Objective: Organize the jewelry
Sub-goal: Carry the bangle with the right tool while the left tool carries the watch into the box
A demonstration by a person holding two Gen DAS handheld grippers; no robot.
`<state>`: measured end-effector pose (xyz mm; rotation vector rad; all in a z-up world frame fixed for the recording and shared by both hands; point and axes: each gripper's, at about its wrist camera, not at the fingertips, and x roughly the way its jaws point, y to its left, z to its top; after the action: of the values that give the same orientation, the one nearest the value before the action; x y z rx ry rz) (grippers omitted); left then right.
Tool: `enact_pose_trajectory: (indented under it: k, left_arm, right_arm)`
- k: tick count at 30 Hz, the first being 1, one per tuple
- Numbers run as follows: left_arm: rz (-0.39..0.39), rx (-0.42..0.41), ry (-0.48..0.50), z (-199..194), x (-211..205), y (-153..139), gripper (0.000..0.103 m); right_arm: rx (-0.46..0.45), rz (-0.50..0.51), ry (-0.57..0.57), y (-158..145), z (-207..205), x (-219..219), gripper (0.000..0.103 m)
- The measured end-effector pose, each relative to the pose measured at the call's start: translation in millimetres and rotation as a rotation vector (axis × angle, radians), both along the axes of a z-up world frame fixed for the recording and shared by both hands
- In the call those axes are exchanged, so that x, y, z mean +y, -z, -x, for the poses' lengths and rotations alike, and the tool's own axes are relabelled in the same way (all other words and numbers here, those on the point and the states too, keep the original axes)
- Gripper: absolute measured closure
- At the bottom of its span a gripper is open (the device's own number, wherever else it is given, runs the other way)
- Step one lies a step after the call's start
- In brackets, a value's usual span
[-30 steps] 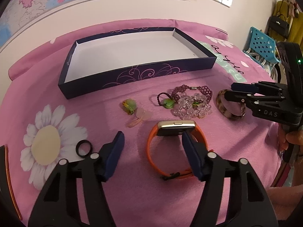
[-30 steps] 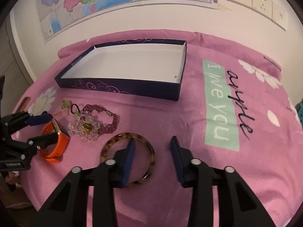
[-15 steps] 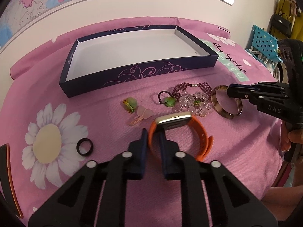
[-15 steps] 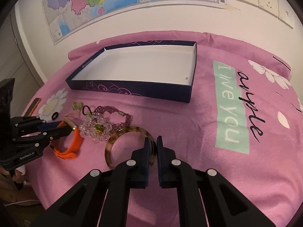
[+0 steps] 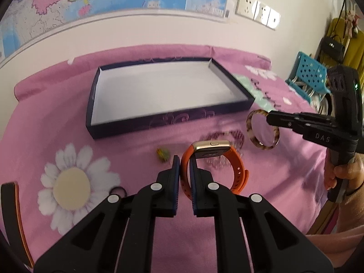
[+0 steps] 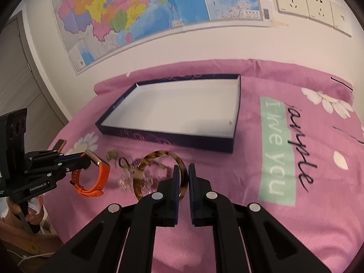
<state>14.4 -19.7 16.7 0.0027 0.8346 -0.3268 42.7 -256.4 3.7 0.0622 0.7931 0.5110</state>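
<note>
My left gripper (image 5: 183, 162) is shut on the strap of an orange watch (image 5: 236, 167) with a gold case, held just above the pink cloth. My right gripper (image 6: 183, 168) is shut on a tortoiseshell bangle (image 6: 157, 153), also lifted. Each shows in the other view: the right gripper (image 5: 270, 116) with the bangle (image 5: 251, 134), and the left gripper (image 6: 87, 160) with the watch (image 6: 102, 178). Beyond both lies a shallow navy box (image 5: 159, 119) with a white floor, nothing in it. Purple and clear bead bracelets (image 5: 236, 136), a green charm (image 5: 162, 154) and a black ring (image 5: 117, 191) lie on the cloth.
The pink cloth (image 6: 295, 216) has daisy prints and a green text panel. A dark orange-edged object (image 5: 13, 216) sits at the left edge. A blue perforated basket (image 5: 309, 75) stands off the right side. A person's hand (image 5: 341, 175) holds the right gripper's handle.
Both grippers went from open to shut, the left on the watch strap and the right on the bangle, then rose. Watch and bangle have left the cloth.
</note>
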Motion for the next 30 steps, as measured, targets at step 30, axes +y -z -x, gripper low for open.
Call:
enact_pose_trajectory:
  k: [30]
  left_arm:
    - [0.053, 0.053, -0.187, -204.6, 27.6, -5.4, 0.092]
  right_arm:
    - [0.083, 0.066, 0.071, 2.3, -201.8, 49.6, 0.097]
